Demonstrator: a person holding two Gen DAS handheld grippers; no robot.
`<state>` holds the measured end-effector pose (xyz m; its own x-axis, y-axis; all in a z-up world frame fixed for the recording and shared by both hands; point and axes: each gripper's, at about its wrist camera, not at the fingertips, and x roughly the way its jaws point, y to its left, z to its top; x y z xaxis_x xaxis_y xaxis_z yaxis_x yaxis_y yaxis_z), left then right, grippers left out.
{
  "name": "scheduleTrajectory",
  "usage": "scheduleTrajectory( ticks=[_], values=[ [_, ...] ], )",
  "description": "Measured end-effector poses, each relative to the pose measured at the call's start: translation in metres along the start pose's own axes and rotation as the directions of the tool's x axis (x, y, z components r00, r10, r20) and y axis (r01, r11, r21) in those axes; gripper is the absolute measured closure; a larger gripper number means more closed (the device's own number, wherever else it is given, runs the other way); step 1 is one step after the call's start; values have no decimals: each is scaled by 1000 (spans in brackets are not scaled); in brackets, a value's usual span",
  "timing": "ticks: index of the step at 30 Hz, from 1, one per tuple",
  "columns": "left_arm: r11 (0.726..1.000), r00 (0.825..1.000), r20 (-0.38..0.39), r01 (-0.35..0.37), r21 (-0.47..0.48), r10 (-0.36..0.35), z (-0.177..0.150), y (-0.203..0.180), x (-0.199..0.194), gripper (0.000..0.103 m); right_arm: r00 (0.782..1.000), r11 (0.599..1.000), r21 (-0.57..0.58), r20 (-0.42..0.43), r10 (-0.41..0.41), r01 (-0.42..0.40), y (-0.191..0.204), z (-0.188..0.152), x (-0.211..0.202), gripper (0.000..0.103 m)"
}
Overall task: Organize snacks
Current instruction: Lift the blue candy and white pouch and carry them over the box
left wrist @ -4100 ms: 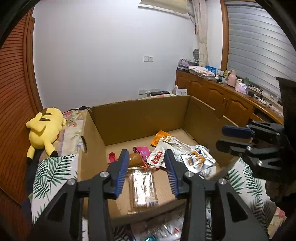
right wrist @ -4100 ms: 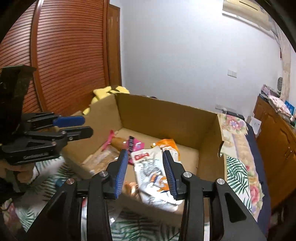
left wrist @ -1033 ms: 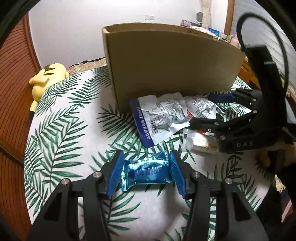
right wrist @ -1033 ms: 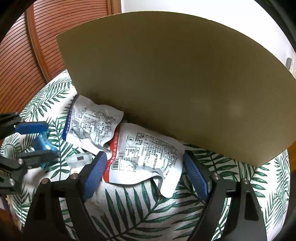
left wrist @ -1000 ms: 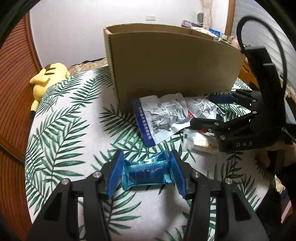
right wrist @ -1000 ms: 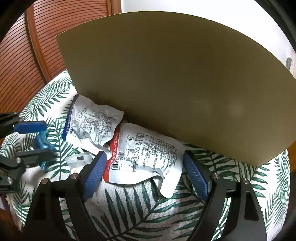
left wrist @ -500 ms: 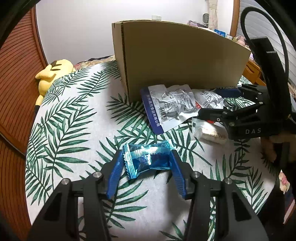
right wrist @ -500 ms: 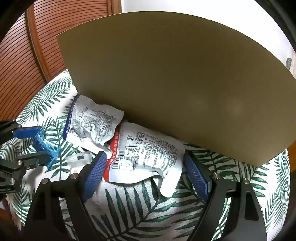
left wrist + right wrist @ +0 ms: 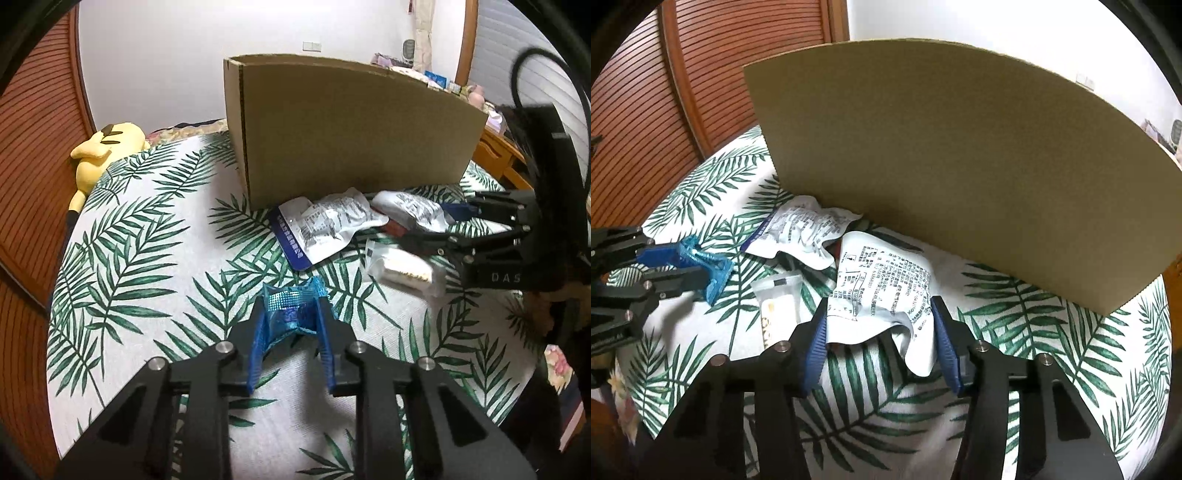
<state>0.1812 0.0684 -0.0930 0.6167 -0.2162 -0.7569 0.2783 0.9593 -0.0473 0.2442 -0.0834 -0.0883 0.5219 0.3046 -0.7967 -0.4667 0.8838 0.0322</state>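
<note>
Left gripper (image 9: 291,325): jaws just closed, clamped on blue candy wrapper (image 9: 291,310), crumpling it, presumably for boxing. Right gripper (image 9: 879,332): jaws closing, pads pinching white printed packet (image 9: 882,291). Cardboard box (image 9: 960,155): at 12 o'clock, presumably the destination.

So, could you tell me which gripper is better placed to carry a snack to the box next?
Left: the left gripper already pinches the blue candy wrapper, crumpled between its pads.

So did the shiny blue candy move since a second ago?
Yes. The blue candy was flat on the leafy cloth between the left tongs; they have just been closing and now pinch it, crumpled and tipped up toward the box.
</note>
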Motion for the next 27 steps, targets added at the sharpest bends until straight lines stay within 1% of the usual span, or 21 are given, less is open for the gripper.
scheduleTrajectory(
  ticks=[8,13,18,27],
  values=[
    [1000,998,54,22,-20,-21,7,-6,-11,80,999,1000,18,53,0,-1,-5,-10,-22,52],
    [999,994,101,37,-27,-34,19,-11,-20,80,995,1000,21,103,1,-3,-2,-8,-42,51],
    [998,986,160,45,-40,-38,35,-12,-34,80,986,1000,21,165,-8,5,-3,-3,-69,51],
    [999,974,225,41,-35,-32,59,-15,-45,80,968,999,26,249,-39,33,-8,4,-101,51]
  ],
)
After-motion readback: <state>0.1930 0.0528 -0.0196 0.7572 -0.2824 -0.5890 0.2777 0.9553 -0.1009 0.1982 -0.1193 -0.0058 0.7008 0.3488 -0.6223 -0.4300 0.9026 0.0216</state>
